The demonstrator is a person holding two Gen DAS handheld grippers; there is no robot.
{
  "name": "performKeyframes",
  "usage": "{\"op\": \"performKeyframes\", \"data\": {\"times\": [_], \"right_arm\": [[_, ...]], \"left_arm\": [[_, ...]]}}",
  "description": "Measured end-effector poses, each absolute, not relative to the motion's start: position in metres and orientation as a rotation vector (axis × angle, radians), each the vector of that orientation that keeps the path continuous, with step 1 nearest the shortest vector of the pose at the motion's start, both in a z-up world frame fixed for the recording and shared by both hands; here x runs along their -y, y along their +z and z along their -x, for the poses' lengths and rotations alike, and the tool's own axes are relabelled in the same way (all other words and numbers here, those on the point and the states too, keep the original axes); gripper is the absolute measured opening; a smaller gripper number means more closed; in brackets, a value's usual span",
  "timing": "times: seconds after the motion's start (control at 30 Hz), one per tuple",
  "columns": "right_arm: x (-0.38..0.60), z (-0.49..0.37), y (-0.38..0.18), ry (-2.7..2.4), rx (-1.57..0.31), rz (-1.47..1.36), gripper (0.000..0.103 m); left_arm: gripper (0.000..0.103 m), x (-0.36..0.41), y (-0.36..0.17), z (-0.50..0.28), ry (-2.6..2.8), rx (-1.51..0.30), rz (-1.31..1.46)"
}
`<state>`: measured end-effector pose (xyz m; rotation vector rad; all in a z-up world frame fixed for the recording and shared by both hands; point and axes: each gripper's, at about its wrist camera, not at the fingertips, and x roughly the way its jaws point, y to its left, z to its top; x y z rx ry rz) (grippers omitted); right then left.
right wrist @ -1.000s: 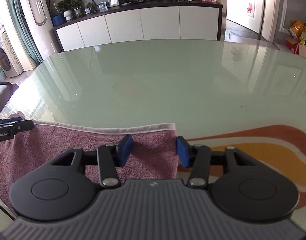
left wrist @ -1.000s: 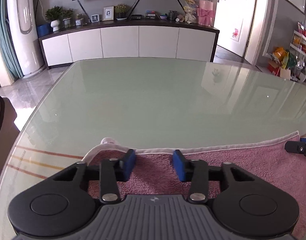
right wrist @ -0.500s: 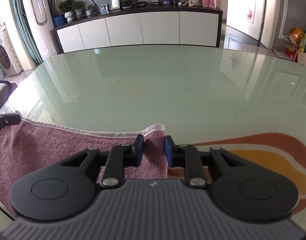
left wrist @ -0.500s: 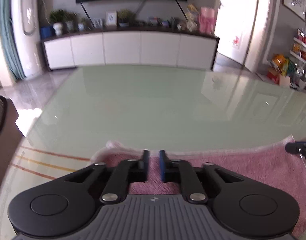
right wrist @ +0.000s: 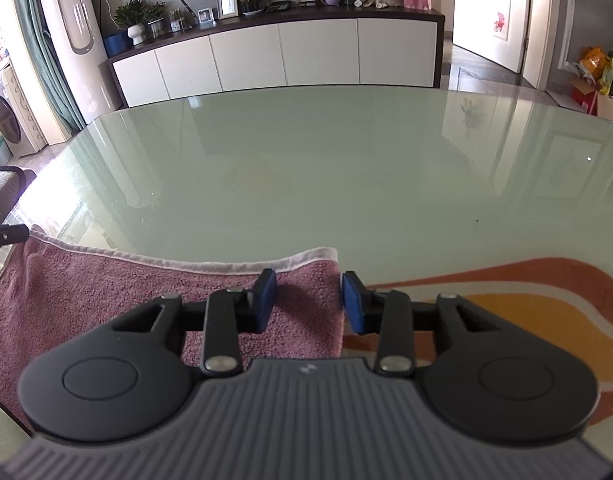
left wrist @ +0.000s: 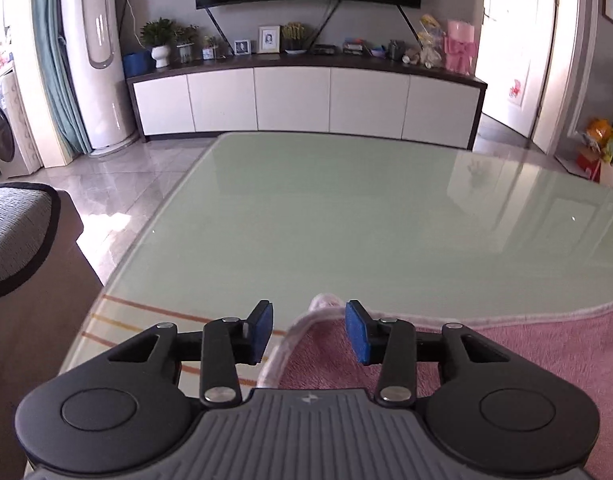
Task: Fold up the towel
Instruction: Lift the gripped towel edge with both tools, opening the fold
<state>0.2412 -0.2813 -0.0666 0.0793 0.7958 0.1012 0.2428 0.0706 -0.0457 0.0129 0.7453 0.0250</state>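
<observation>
Big pale green glass table point(left wrist: 346, 220) takes up most of both views. The pink towel point(right wrist: 106, 292) lies flat along its near edge, the lower part hidden behind the gripper bodies, so can't see how far it runs. Left gripper point(left wrist: 309, 330) has just been opening; its jaws stand apart over the towel's left far corner, which is a bit bunched up, nothing pinched. Right gripper point(right wrist: 308, 300) has also just been opening, jaws straddling the towel's right far corner, not clamping it.
</observation>
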Motion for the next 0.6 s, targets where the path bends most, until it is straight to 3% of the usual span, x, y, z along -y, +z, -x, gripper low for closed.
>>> {"op": "performKeyframes", "data": {"times": [0.4, 0.5, 0.6], "right_arm": [[0.281, -0.242, -0.069, 0.111, -0.802, -0.082, 0.036], [0.281, -0.242, -0.07, 0.112, -0.802, -0.081, 0.035], [0.281, -0.241, -0.07, 0.112, -0.799, -0.079, 0.031]], "left_arm": [[0.042, -0.083, -0.055, -0.251, 0.018, -0.779, 0.013], [0.036, -0.087, -0.059, -0.254, -0.001, -0.792, 0.033], [0.02, -0.089, -0.06, -0.255, -0.033, -0.798, 0.063]]}}
